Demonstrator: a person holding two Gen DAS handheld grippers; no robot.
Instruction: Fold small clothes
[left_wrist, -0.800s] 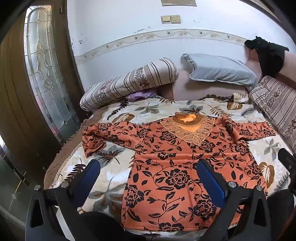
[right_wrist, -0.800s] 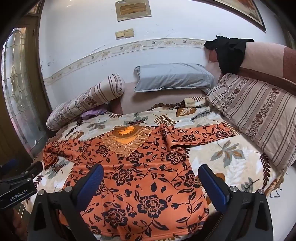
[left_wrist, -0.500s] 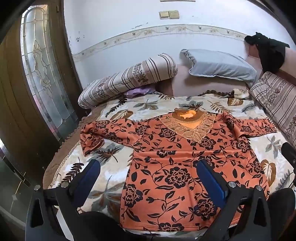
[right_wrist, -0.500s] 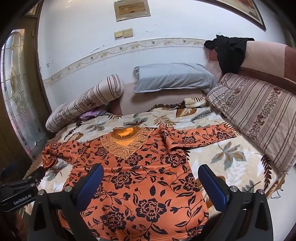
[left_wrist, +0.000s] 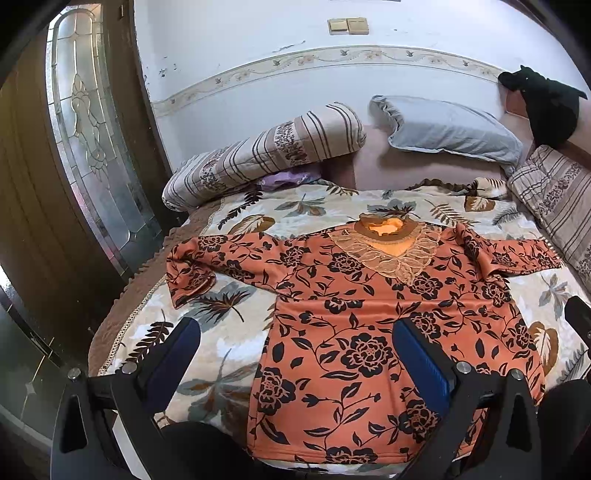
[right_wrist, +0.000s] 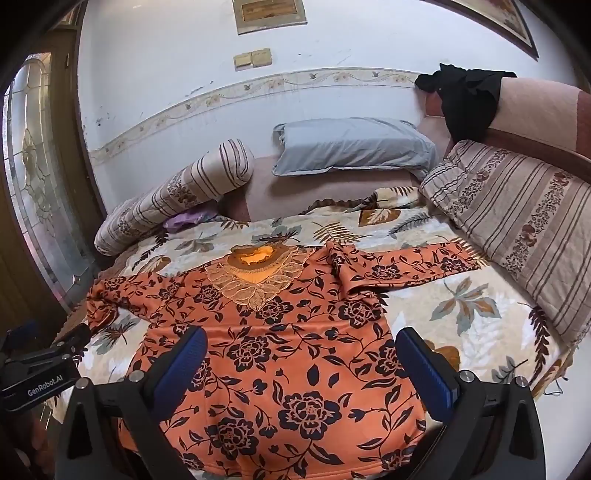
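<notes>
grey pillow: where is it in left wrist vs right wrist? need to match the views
Left wrist: grey pillow upper right, against the wall, right of the striped bolster.
Right wrist: grey pillow upper centre, right of the same bolster.
Shared landmark: black garment draped right of the pillow.

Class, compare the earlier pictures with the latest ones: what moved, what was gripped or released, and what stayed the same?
Only the cameras shifted a little: the wall fittings sit lower in the left view, so that left tool tilted or drew back slightly. Nothing was gripped or released. Both tools, including the right tool, stay open above the blouse, which lies flat on the bed as before.
</notes>
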